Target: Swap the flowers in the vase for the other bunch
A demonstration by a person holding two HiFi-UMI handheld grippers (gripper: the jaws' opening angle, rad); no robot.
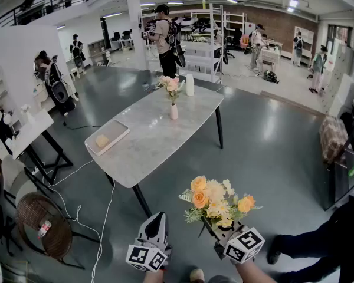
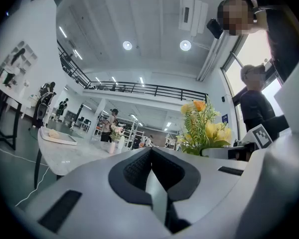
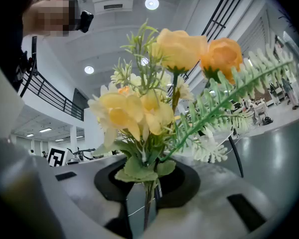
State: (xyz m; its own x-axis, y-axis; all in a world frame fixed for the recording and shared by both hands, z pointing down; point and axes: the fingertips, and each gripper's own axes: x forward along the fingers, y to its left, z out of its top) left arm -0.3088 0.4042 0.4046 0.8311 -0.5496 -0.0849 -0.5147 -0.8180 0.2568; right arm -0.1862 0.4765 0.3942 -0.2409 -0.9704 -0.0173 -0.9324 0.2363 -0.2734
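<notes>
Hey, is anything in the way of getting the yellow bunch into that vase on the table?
Yes: the pink flowers fill the white vase at the far end of the table. The yellow bunch sits in the right tongs; the left tongs are shut and empty.

My head view looks steeply down at the far-off table [image 1: 159,135]; both gripper views face level, and all three share the bouquet [image 1: 217,202].

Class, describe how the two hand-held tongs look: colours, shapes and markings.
The left tongs and right tongs match: pale grey moulded shells with black jaw linings. Each carries a cube of black-and-white square markers. No cables show on them.
</notes>
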